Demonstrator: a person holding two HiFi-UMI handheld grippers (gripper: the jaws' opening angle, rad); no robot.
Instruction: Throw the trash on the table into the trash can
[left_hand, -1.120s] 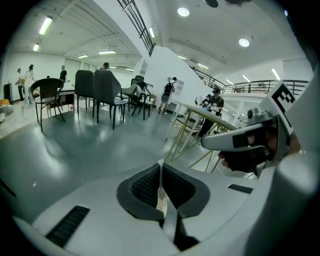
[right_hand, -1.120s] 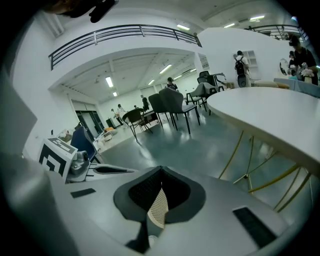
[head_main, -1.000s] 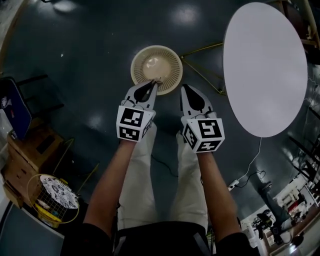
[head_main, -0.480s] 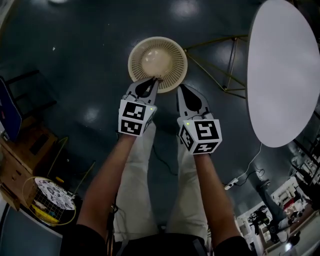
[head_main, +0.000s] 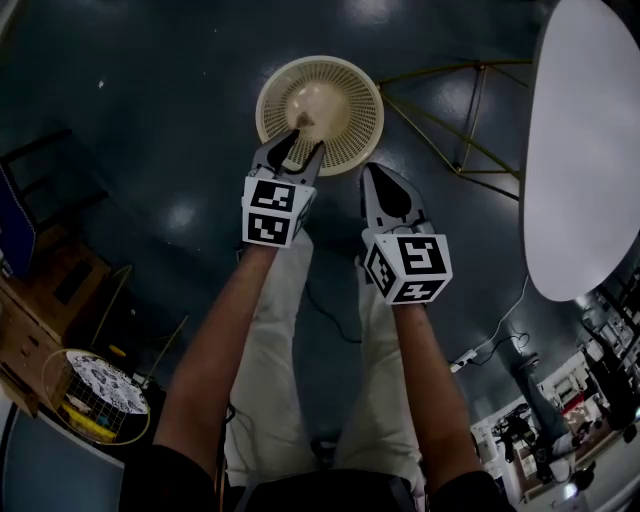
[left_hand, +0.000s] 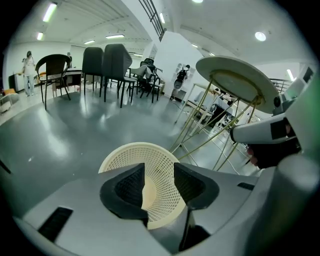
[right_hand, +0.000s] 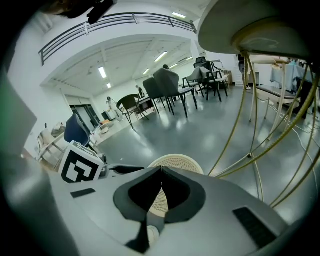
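Count on site: one trash can (head_main: 320, 110), cream mesh, on the floor. One table (head_main: 585, 150) with a white oval top. Two grippers, the left gripper (head_main: 306, 142) and the right gripper (head_main: 374, 176), each carrying one marker cube (head_main: 272, 210). One wire basket (head_main: 95, 400) at the lower left of the head view, near one wooden box (head_main: 35, 305). One power strip (head_main: 462, 362) on the floor. The left gripper view shows three dark chairs (left_hand: 92, 62) nearest; those behind are too crowded to count. Two standing persons (left_hand: 28, 64) appear in the background.
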